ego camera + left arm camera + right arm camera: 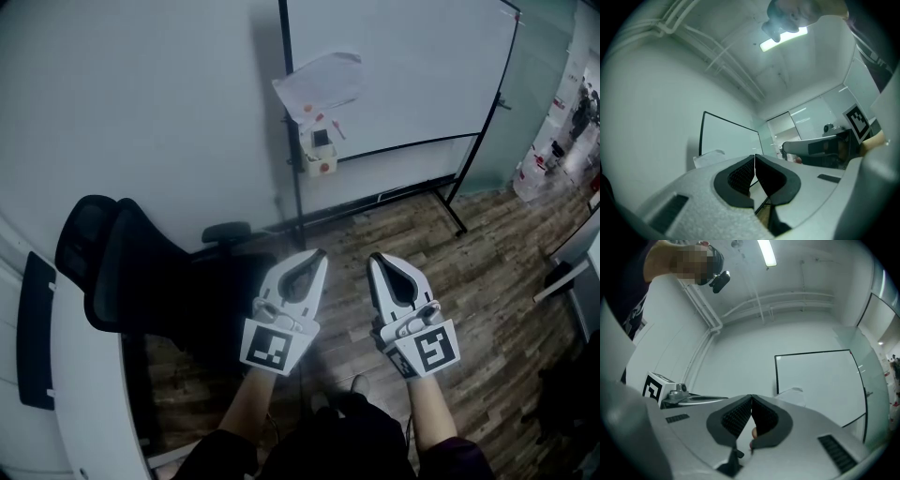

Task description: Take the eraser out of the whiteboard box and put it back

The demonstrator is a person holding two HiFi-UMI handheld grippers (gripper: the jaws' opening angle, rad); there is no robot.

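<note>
A small white box [320,157] hangs on the left post of the whiteboard [403,66], with a dark block [321,138] standing in its top, likely the eraser. A crumpled white sheet [319,82] hangs just above the box. Both grippers are held side by side low in the head view, well short of the box and pointing toward it. My left gripper [317,253] [754,157] is shut with nothing between its pads. My right gripper [375,257] [751,397] is shut and empty too. The whiteboard [729,138] [815,380] stands beyond the jaws in both gripper views.
A black office chair [122,272] stands to the left of the grippers, against a white desk [89,394] that bears a dark flat item [36,328]. The whiteboard's stand legs [455,211] rest on the wooden floor [487,281]. Posters and boxes [553,141] sit at the far right.
</note>
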